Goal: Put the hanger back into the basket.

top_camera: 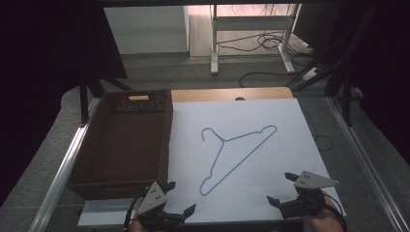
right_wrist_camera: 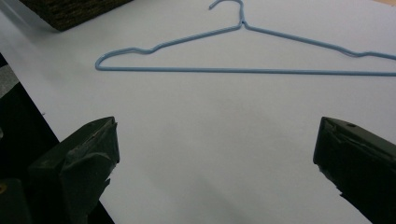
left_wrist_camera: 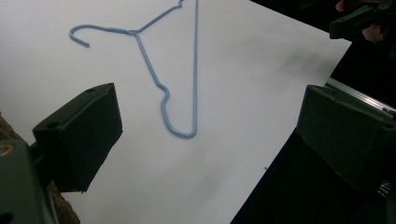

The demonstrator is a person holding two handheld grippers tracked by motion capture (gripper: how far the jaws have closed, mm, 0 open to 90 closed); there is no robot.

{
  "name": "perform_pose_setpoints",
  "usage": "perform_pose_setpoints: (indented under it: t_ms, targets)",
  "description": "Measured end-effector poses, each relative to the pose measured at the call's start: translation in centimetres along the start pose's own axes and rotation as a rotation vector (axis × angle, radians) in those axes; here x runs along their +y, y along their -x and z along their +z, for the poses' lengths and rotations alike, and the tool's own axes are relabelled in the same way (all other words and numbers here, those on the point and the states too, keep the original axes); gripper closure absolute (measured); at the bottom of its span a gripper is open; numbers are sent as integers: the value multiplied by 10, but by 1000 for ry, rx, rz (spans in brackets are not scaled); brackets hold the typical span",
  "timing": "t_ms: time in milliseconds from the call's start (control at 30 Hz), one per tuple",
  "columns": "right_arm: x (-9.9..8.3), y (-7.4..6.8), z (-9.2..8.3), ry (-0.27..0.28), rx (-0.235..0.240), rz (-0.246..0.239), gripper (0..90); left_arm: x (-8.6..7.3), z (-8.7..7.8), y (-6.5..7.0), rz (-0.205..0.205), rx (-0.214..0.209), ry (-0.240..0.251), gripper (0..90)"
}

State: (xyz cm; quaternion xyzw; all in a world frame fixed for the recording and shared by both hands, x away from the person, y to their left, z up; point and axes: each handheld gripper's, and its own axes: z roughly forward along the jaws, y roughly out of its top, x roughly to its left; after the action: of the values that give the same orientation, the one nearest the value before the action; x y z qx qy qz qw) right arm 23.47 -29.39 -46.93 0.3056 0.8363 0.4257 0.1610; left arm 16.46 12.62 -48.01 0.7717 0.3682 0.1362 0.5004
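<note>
Wicker fills the left side of the table: a dark brown basket (top_camera: 121, 145), long and deep, sits against the left edge of a white sheet (top_camera: 270, 116). Just below its near corner the left gripper (top_camera: 180, 197) hovers over the sheet's front edge, jaws spread wide with nothing between them. On the middle of the sheet lies a thin blue wire hanger (top_camera: 237, 157), flat, well apart from both grippers. Its long straight bar runs diagonally, from the near left up to the far right, and its hook curls toward the far left, on the basket's side. In the left gripper view the hanger (left_wrist_camera: 154, 70) lies ahead of the open jaws. Over the sheet's near right corner the right gripper (top_camera: 281, 188) is held, jaws also spread and empty, the hanger (right_wrist_camera: 243, 51) stretched crosswise ahead.
</note>
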Motion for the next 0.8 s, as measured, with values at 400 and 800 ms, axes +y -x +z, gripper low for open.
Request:
perform_pose_setpoints:
  t_ms: [400,800]
  targets:
    - [0,5,1,-1,12,77,7,0,3,3,27,-2,-8,73]
    - [-1,3,8,-66,-3,75,7,-1,4,4,36,-15,-11,72]
